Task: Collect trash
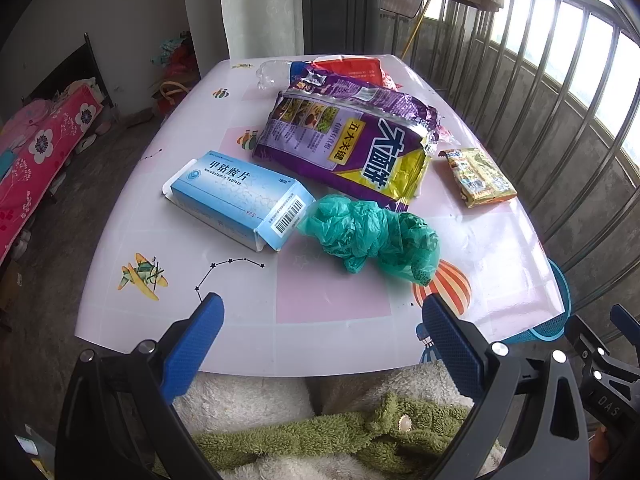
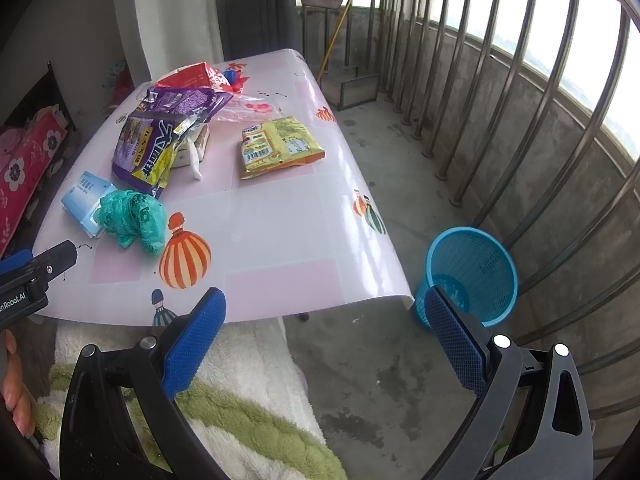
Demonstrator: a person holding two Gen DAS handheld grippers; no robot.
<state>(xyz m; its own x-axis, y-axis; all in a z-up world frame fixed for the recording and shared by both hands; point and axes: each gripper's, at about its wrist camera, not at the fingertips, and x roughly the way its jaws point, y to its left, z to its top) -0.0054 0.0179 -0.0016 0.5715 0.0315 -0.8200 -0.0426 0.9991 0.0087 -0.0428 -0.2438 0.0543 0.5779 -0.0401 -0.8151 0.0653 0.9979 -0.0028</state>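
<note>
Trash lies on a pink patterned table (image 1: pixel 332 320) (image 2: pixel 288 216). A crumpled green plastic bag (image 1: pixel 368 236) (image 2: pixel 134 218) sits nearest, beside a blue medicine box (image 1: pixel 240 198) (image 2: pixel 82 200). Behind them lie a large purple packet (image 1: pixel 348 136) (image 2: pixel 160 136), a red wrapper (image 1: pixel 348 68) (image 2: pixel 192 74) and a yellow snack packet (image 1: pixel 478 178) (image 2: pixel 280 146). A blue mesh bin (image 2: pixel 470 276) (image 1: pixel 554 320) stands on the floor off the table's right corner. My left gripper (image 1: pixel 320 316) is open at the table's near edge, short of the green bag. My right gripper (image 2: pixel 324 308) is open, holding nothing, between table corner and bin.
A metal railing (image 2: pixel 520 128) runs along the right, behind the bin. A bed with a pink floral cover (image 1: pixel 40 152) stands to the left. The person's fluffy white and green garment (image 1: pixel 300 428) fills the space below both grippers. A clear crushed bottle (image 1: pixel 272 72) lies at the table's far end.
</note>
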